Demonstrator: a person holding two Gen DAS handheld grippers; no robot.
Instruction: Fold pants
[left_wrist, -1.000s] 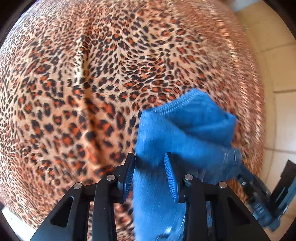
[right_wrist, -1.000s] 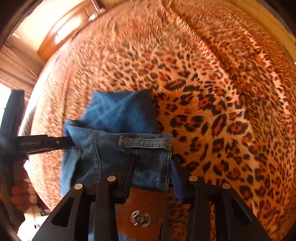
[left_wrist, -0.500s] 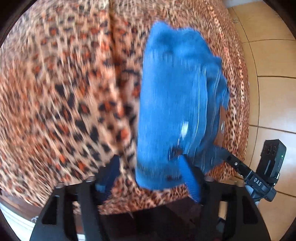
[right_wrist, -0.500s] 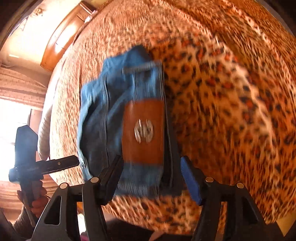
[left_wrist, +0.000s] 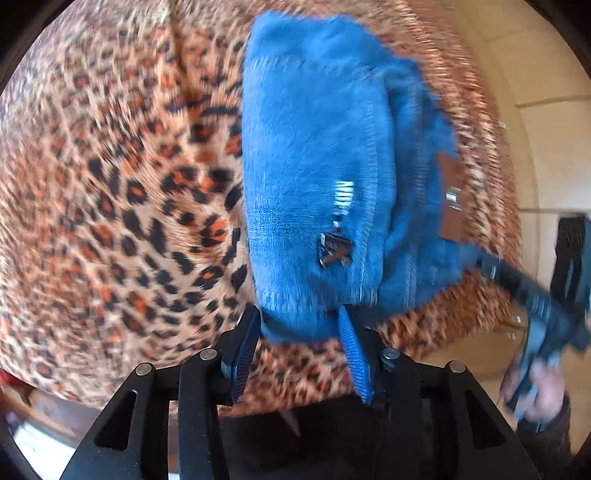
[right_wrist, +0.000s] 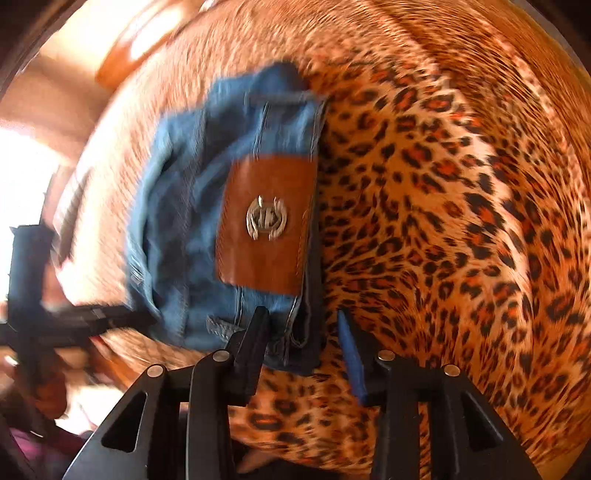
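The blue denim pants (left_wrist: 317, 177) lie folded in a compact bundle on the leopard-print bed cover (left_wrist: 122, 192). In the right wrist view the pants (right_wrist: 192, 206) show a brown leather patch (right_wrist: 266, 221) with a metal emblem. My left gripper (left_wrist: 299, 332) is open, its jaws either side of the bundle's near edge, not clamped. My right gripper (right_wrist: 301, 332) is open at the bundle's near right corner, also not gripping. The right gripper shows in the left wrist view (left_wrist: 543, 306), held by a hand.
The bed edge runs close below both grippers. Tiled floor (left_wrist: 546, 147) lies to the right of the bed. A wooden headboard (right_wrist: 147, 44) stands at the far end. The left gripper shows in the right wrist view (right_wrist: 33, 295) at the left.
Both grippers have let go of the pants and pulled back toward the bed's near edge. The folded bundle now rests on the cover.
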